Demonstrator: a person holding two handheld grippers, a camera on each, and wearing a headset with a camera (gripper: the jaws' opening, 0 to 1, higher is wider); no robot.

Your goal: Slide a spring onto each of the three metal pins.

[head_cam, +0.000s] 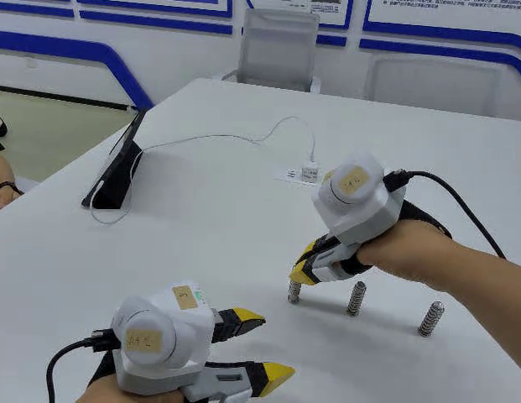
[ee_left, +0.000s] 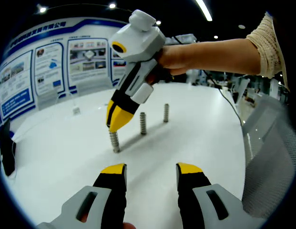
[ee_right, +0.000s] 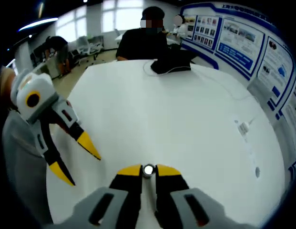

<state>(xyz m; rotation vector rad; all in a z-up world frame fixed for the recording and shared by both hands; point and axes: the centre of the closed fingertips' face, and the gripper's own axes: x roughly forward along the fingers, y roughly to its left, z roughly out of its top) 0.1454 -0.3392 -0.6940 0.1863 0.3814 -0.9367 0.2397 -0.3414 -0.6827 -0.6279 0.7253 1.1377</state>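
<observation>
The right claw (head_cam: 299,275) is held tilted downward, closed on a spring-wrapped metal pin (head_cam: 294,292) standing on the white worktop (head_cam: 226,227), while the left claw (head_cam: 272,344) is held low, wide open and empty.

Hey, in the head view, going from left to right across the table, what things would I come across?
Dark tablet → left tongs, open → left spring → middle spring → right spring.
</observation>
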